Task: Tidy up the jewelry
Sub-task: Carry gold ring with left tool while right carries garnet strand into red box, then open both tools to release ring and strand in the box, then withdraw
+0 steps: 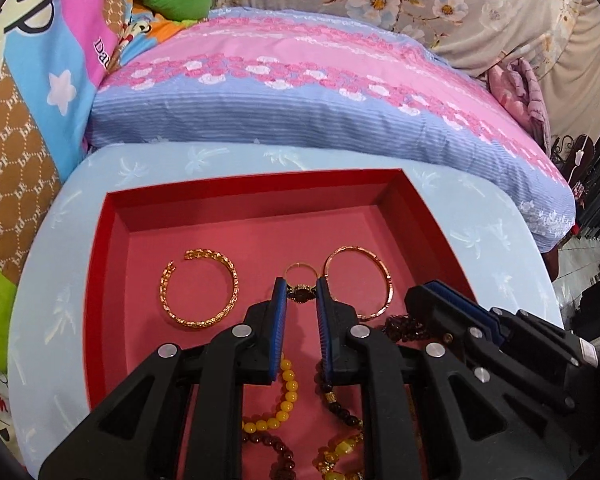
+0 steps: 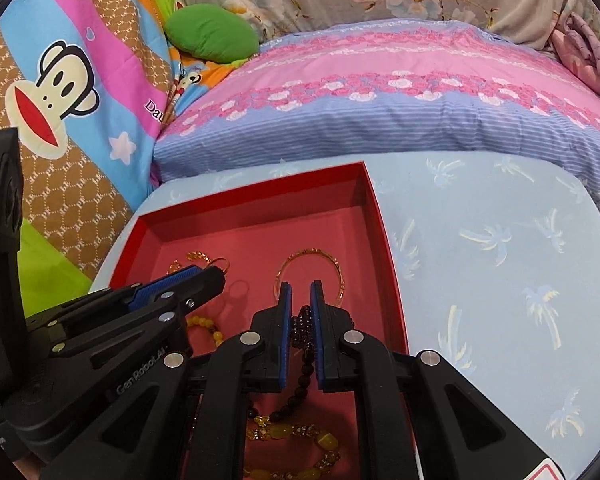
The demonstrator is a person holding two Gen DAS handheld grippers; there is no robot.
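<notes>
Left wrist view shows the left gripper (image 1: 302, 290) clamped on a small ring (image 1: 299, 280) over the red box (image 1: 236, 196), an open gold bangle (image 1: 200, 288) to its left. Right wrist view shows the right gripper (image 2: 301, 296) pinching a dark bead string (image 2: 304, 332), with yellow beads (image 2: 296, 440) beneath it.

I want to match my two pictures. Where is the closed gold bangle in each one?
Left wrist view: the bangle lies right of centre, beside the small ring.
Right wrist view: the bangle lies at centre, just beyond the tool tips.
Shared landmark: the red box.
</notes>
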